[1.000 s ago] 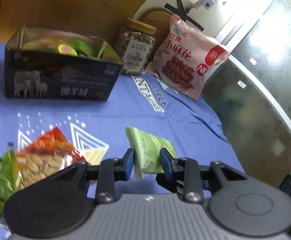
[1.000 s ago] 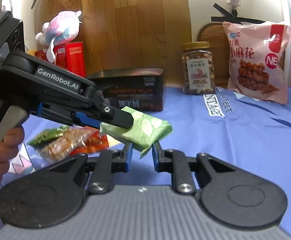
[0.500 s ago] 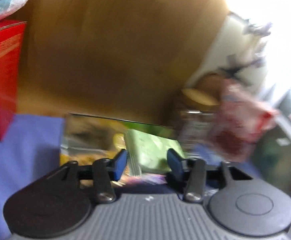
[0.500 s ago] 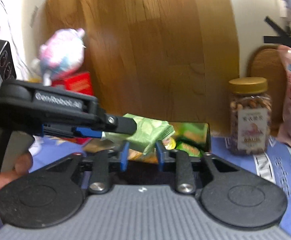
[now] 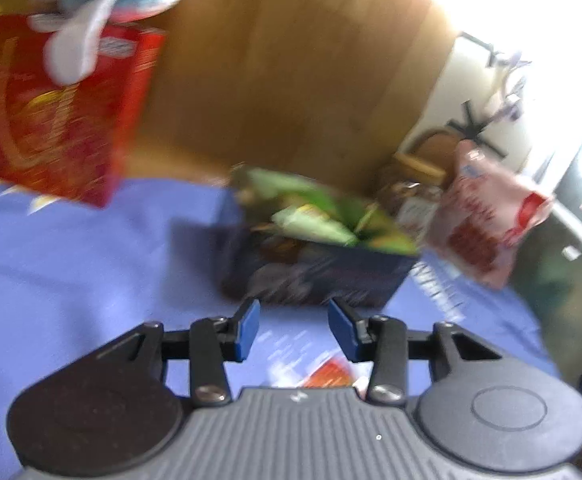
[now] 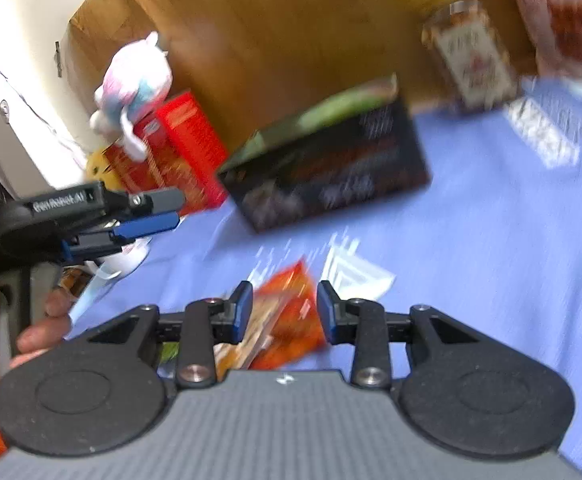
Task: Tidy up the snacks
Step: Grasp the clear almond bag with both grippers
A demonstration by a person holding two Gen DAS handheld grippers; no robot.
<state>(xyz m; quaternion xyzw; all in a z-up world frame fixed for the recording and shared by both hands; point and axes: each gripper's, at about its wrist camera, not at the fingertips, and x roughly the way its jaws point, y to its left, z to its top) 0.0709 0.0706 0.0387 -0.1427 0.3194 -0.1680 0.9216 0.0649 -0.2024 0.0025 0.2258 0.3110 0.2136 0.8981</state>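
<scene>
Both jaws empty – green packet seemingly inside dark box

bare cloth before the dark box.

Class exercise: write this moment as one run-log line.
left gripper: open, empty, jaws just opening | right gripper: open over orange snack packet | dark box: holds green packets

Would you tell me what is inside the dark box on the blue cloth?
The dark box is open-topped and holds green snack packets, blurred but plainly green and yellow-green. Whatever lies beneath them is covered by the packets and the box walls.
</scene>
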